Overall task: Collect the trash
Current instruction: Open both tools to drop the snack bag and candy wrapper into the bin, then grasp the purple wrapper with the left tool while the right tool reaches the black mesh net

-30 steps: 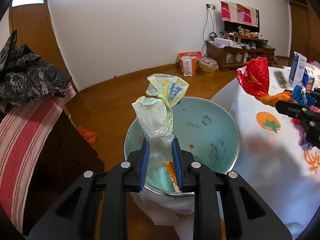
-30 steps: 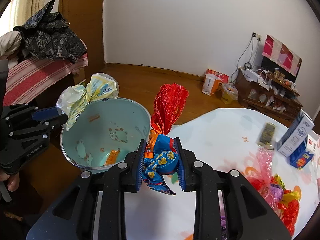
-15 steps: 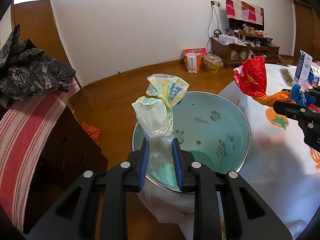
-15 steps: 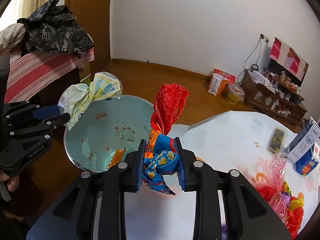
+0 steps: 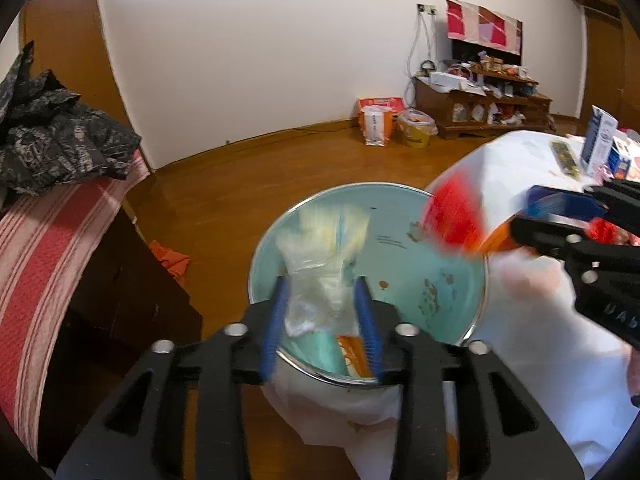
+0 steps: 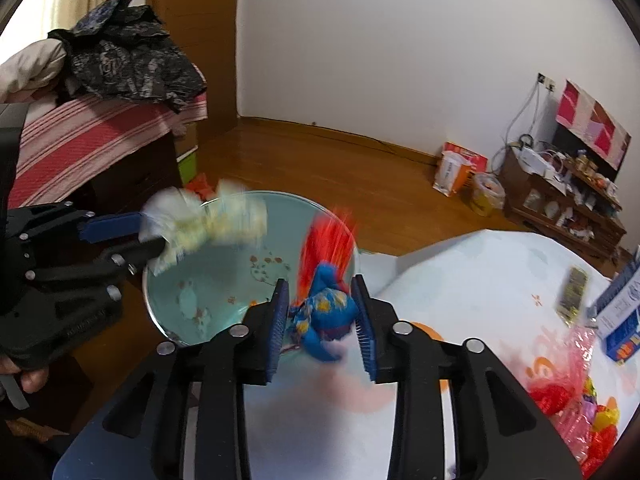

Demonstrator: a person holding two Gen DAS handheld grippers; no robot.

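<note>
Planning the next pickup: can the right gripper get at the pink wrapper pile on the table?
Probably not yet. The right gripper has its fingers open, but a red-blue wrapper is still between them. The pile lies uncovered on the table.

A dark jacket (image 6: 128, 64) lies on the striped bedding (image 6: 88, 140).

Left wrist view: close above bowl (image 5: 476, 280), facing right-forward toward table (image 5: 540, 360). Right wrist view: close over table (image 6: 460, 280), facing left toward bowl (image 6: 168, 320). Shared: bowl, table edge, far cabinet (image 5: 480, 108).
</note>
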